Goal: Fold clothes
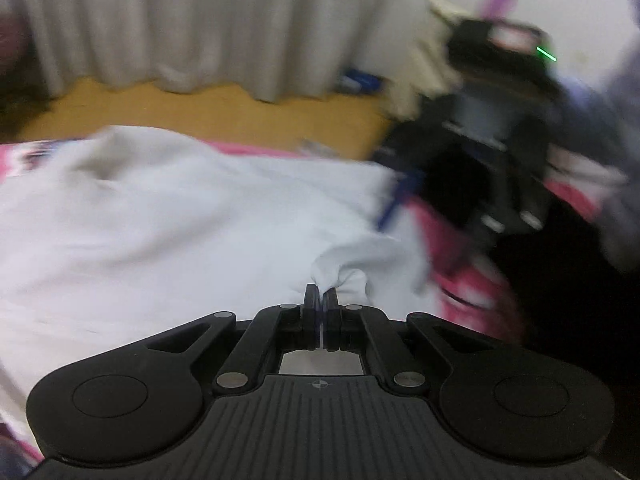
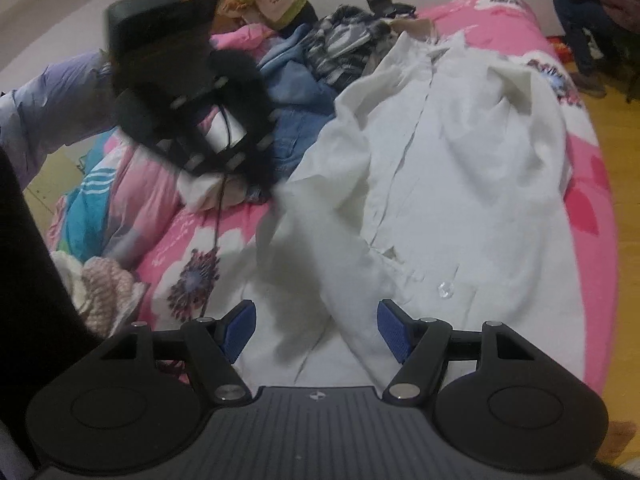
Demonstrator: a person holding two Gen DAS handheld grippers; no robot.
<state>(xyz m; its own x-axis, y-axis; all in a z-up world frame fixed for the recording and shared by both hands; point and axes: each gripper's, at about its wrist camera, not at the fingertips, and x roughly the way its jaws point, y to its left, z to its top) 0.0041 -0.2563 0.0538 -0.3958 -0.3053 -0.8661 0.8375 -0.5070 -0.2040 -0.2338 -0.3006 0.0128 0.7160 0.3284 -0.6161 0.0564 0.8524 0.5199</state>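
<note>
The white shirt (image 2: 460, 168) lies spread on the pink bed (image 2: 592, 184). The left claw (image 1: 321, 300) is clamped on a pinch of its cloth, probably a sleeve, mid-fold. The right claw (image 2: 316, 330) hovers apart over the near hem. Next: carry the pinched cloth across the shirt.

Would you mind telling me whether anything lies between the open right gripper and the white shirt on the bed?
Nothing visible does: the right gripper hangs open directly over the white shirt, with only bare cloth beneath it.
</note>
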